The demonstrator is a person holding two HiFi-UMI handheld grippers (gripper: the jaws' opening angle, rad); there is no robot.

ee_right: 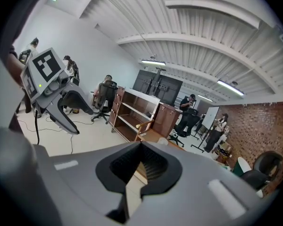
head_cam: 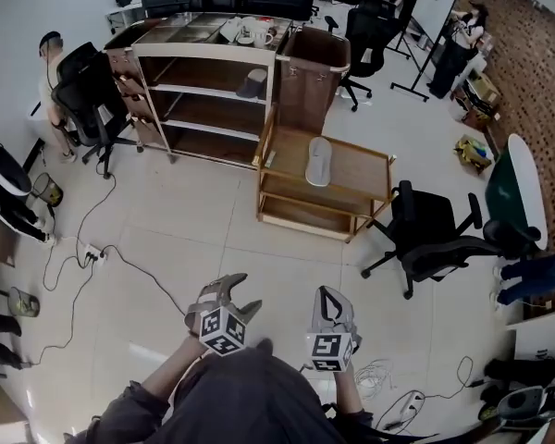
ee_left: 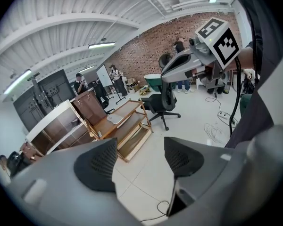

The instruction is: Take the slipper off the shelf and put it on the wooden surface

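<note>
The left gripper [head_cam: 240, 294], grey with a black-and-white marker cube, has its two black ribbed pads [ee_left: 96, 164] spread apart, and only the pale tiled floor [head_cam: 213, 239] shows between them. The right gripper [head_cam: 328, 296], of the same build, is held just beside it on the person's right. Its jaws are pressed together with nothing between them. Both are held low over the floor, in front of the person's dark sleeves, and point forward.

A thin dark cable [head_cam: 134, 266] runs across the tiles, ahead of the left gripper and to its left. Well ahead of both grippers stands a low wooden cart [head_cam: 370, 169] with slatted tiers. The light grey slipper [head_cam: 320, 161] lies flat on its top surface, toward the left side, and touches neither gripper. In the left gripper view the slipper [ee_left: 114, 118] shows as a pale patch on that same top.

To the right of the cart, and nearer the right gripper, stands a black office chair [head_cam: 425, 229]. Beyond the cart, to the left, is a white-framed shelf unit [head_cam: 206, 92] with brown wooden shelves. A dark grey thing [head_cam: 252, 83] sits on one of its upper shelves; what it is cannot be told.
</note>
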